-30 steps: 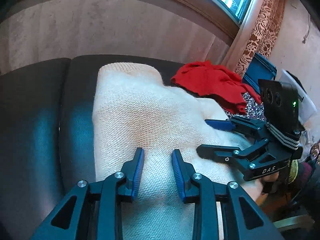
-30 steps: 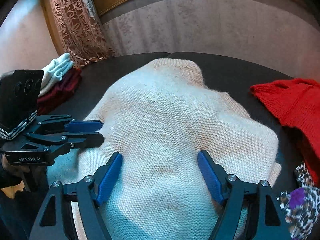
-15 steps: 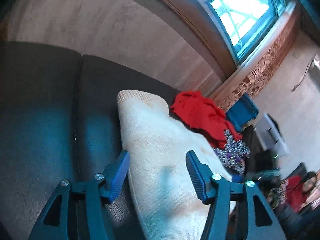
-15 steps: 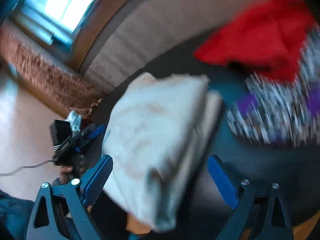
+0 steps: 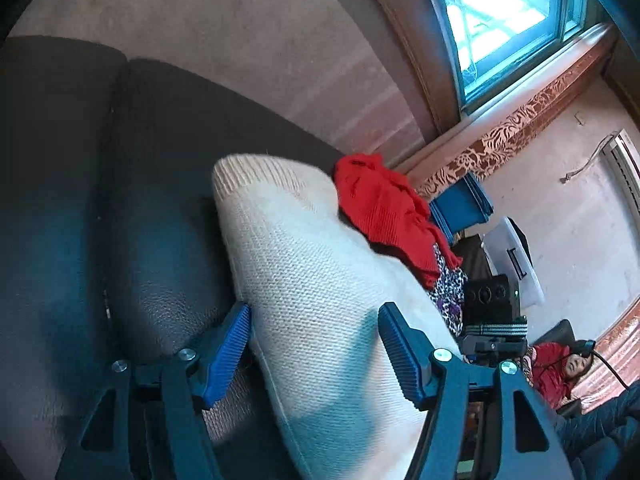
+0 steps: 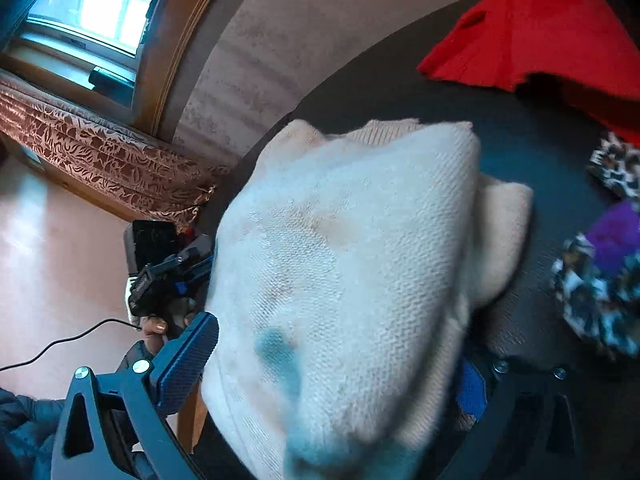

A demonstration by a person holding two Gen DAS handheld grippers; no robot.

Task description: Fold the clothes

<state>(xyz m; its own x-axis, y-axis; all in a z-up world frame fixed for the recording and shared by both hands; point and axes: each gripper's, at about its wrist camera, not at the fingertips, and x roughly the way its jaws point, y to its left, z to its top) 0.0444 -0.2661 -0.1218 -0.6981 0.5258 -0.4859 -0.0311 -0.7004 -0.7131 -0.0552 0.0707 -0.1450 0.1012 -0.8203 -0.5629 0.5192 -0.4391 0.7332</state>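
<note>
Cream sweater [image 5: 320, 300] sits folded on dark sofa [image 5: 160, 200], red top [image 5: 384, 208] far right. Soft, floppy knit, so we grab thick folded edges. Left tongs [image 5: 314, 344] wide, straddling left edge. Right tongs [image 6: 332, 364] wide, just been opening, sweater loose between.

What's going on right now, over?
Left gripper and right gripper wide open, astride the sweater's opposite sides. Cream sweater folded on the dark sofa. Red garment and leopard cloth lie beside it.
</note>
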